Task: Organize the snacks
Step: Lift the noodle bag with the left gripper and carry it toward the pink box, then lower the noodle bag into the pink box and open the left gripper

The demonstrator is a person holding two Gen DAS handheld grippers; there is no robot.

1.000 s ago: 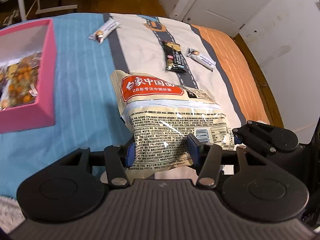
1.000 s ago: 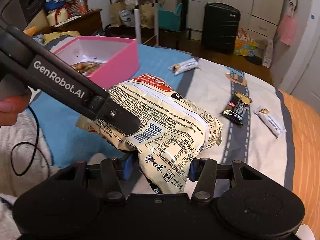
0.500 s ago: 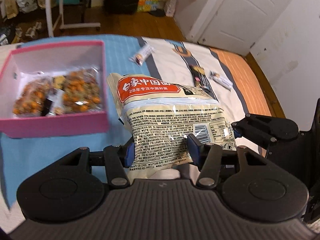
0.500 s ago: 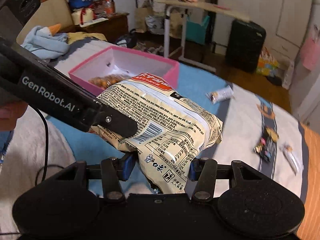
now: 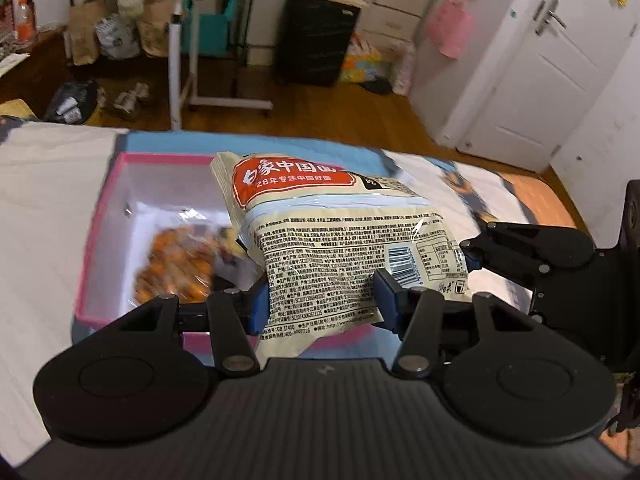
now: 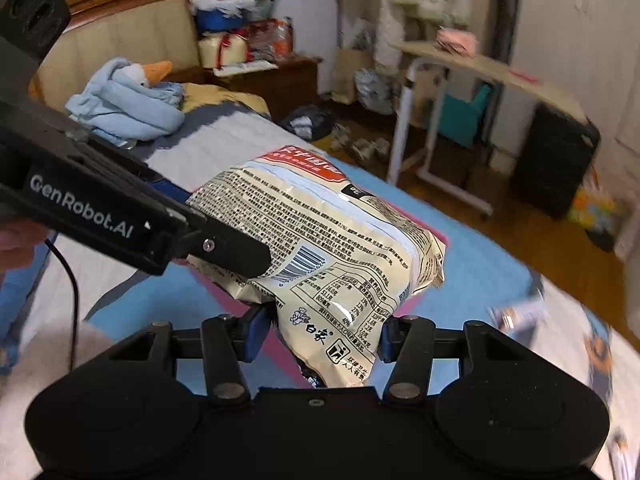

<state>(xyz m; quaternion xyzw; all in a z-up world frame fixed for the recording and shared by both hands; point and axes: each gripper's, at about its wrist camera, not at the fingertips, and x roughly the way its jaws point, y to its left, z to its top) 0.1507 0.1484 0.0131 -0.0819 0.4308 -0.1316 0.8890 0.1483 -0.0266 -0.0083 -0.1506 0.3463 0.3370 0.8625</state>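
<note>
Blue-padded left gripper (image 5: 320, 300) clamped on near edge of cream plastic noodle packet (image 5: 340, 240); right gripper (image 6: 324, 332) clamped on same packet's corner. Packet held above pink cardboard box (image 5: 100, 220), orange snack bag (image 5: 176, 264) inside.

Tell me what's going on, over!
Left gripper and right gripper both shut on the noodle bag. Bag held up over the pink box. Orange snacks already inside. Nothing blocking.
</note>
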